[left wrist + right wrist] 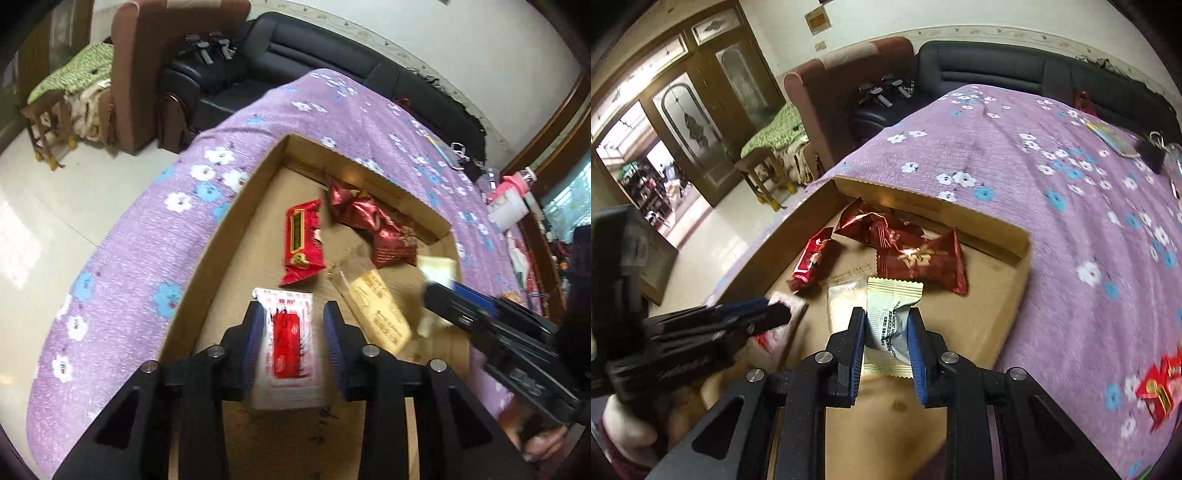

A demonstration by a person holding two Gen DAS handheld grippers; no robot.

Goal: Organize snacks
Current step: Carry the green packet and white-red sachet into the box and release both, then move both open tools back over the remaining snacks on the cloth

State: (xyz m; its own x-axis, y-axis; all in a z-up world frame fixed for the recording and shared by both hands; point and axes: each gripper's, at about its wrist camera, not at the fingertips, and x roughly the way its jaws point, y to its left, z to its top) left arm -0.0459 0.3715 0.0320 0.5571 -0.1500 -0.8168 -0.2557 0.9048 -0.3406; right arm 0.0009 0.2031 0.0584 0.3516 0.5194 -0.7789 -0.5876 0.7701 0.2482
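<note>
A shallow cardboard box (225, 225) lies on a purple flowered cloth (140, 243). My left gripper (293, 314) hangs over the box's near part. A white-and-red packet (288, 347) sits between its pads, with a small gap showing at the right pad (332, 332), so the jaws are open. My right gripper (886, 314) is shut on a cream and silver snack packet (890, 325), above the box floor. Inside the box lie a red packet (303, 243), dark red packets (373, 225) and a beige packet (380, 310).
More red packets (1160, 387) lie on the cloth to the right of the box. Keys and small items (1152, 147) sit at the table's far side. A black sofa (295, 48) and a brown armchair (147, 74) stand beyond the table.
</note>
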